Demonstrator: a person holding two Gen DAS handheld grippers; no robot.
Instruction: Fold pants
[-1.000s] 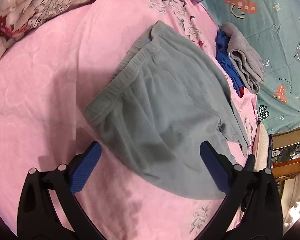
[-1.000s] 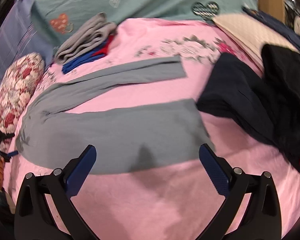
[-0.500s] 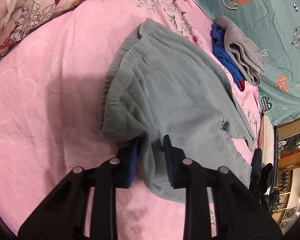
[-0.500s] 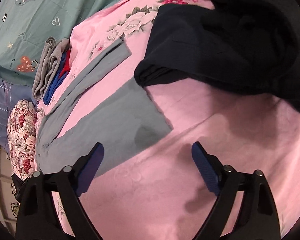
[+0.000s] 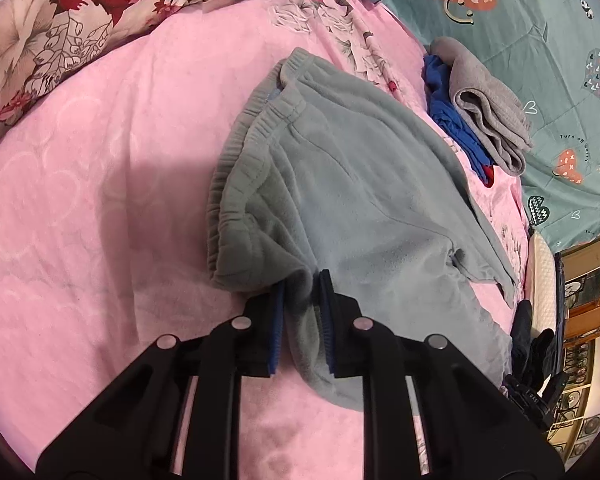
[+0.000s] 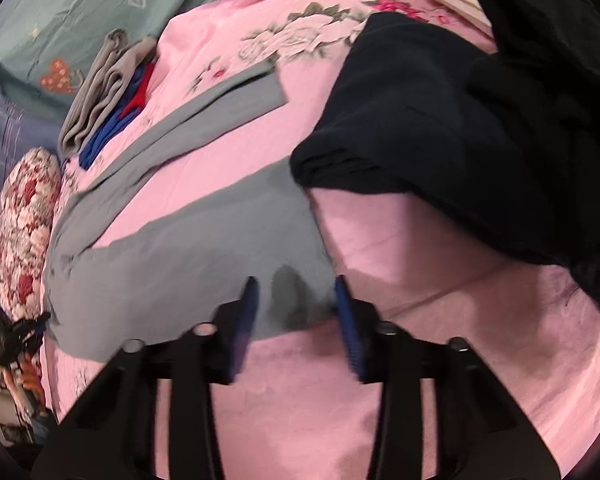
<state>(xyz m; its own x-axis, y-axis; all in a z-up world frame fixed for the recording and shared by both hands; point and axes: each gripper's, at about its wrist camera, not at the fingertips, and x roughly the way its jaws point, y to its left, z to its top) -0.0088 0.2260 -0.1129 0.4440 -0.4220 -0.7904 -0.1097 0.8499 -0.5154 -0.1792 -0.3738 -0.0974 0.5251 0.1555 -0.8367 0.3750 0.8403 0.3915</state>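
Observation:
Grey-green fleece pants (image 5: 364, 184) lie spread on a pink bedspread (image 5: 80, 200), waistband toward the left wrist view. My left gripper (image 5: 302, 280) is shut on the near corner of the waistband, which bunches between the blue pads. In the right wrist view the two legs (image 6: 188, 248) lie apart in a V. My right gripper (image 6: 296, 292) is partly closed around the near leg's cuff end, with cloth between the fingers (image 6: 346, 320) and a gap on both sides.
A folded grey garment on blue and red cloth (image 5: 488, 120) lies at the far edge. A heap of dark clothes (image 6: 480, 120) sits right next to the near cuff. A floral pillow (image 5: 80, 12) lies beyond the waistband. A teal sheet (image 5: 540, 40) is behind.
My left gripper closed on the waistband corner and has lifted it slightly. My right gripper moved down to the near cuff and its jaws have narrowed around it.

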